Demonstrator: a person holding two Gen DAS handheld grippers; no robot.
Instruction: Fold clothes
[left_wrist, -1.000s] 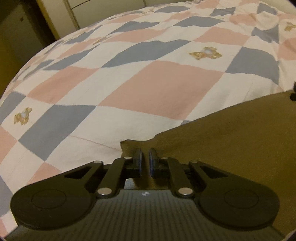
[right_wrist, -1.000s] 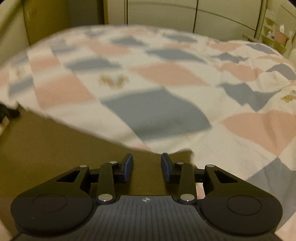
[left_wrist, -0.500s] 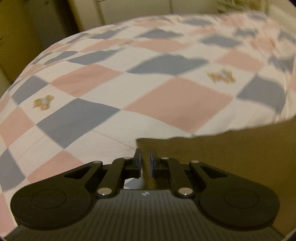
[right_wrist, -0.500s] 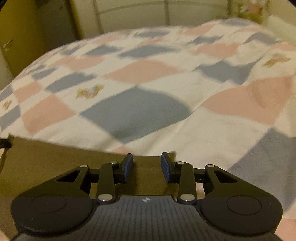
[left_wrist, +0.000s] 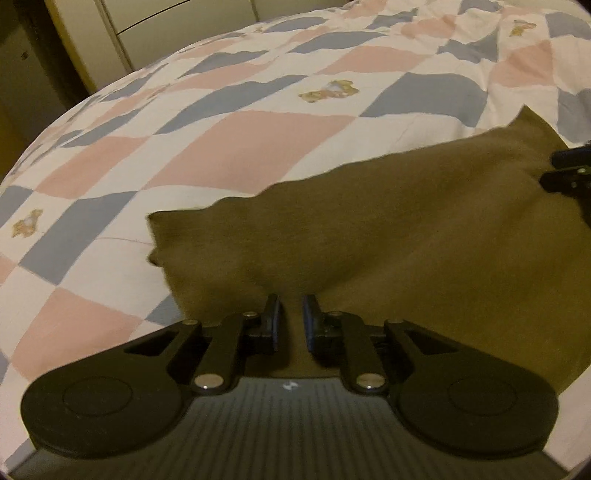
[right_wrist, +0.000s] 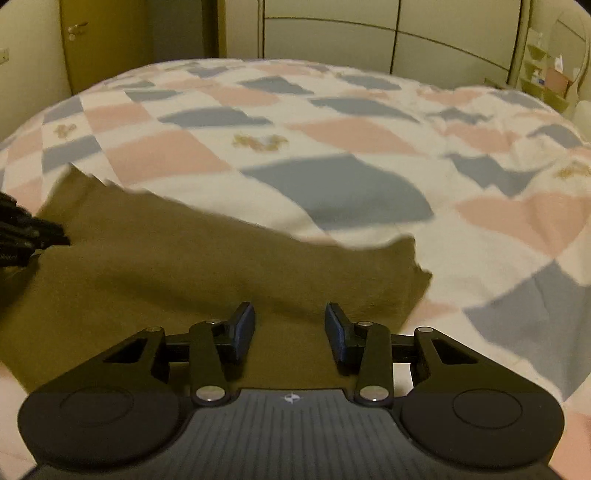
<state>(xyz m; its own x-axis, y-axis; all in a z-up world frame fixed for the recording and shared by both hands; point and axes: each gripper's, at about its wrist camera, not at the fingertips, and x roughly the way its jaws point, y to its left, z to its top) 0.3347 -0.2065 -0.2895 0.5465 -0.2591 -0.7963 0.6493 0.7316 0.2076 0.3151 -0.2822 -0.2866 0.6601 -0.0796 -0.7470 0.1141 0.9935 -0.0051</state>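
An olive-brown garment (left_wrist: 424, 236) lies spread on the checkered bedspread (left_wrist: 236, 147). My left gripper (left_wrist: 291, 314) sits over its near left edge, jaws a small gap apart with cloth showing between them. My right gripper (right_wrist: 290, 321) is open over the garment's (right_wrist: 207, 258) near right part, with the cloth lying below its fingers. The right gripper shows at the right edge of the left wrist view (left_wrist: 570, 173); the left gripper shows at the left edge of the right wrist view (right_wrist: 26, 232).
The bedspread (right_wrist: 332, 147) has pink, blue and white squares with small bear prints. Wardrobe doors (right_wrist: 332, 37) stand behind the bed, a door (right_wrist: 96, 40) at the far left and shelves (right_wrist: 546, 74) at the far right.
My left jaws have parted slightly from their tight closure. Both grippers have moved forward over the garment, so more olive cloth lies ahead of the fingers. The right jaws stay open.
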